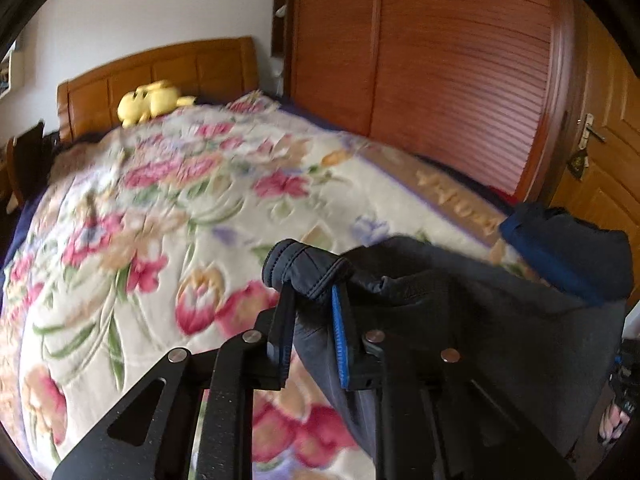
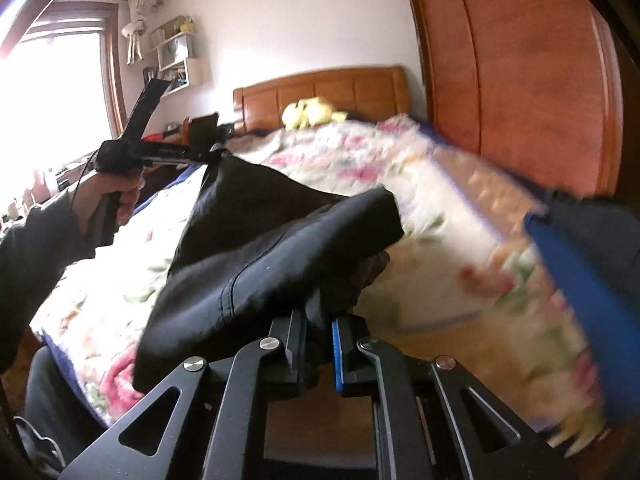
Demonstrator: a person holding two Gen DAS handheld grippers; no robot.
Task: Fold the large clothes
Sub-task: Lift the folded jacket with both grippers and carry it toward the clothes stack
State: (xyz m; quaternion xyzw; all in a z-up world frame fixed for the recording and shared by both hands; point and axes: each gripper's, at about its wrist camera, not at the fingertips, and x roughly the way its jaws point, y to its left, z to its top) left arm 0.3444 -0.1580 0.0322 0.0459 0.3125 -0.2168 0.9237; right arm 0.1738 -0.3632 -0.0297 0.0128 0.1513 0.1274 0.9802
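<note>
Left wrist view shows the left gripper (image 1: 312, 320) pinched on a rolled hem of the dark navy, soft fabric garment (image 1: 460, 288), which hangs clear above the near right part of the floral quilted bedspread (image 1: 180, 208). Right wrist view shows the right gripper (image 2: 318, 340) clamped on another bunched edge, cloth sagging between the two. It looks light, limp and perhaps slick, though blur hides the weave, so seams and hems seem the safest holds.
</note>
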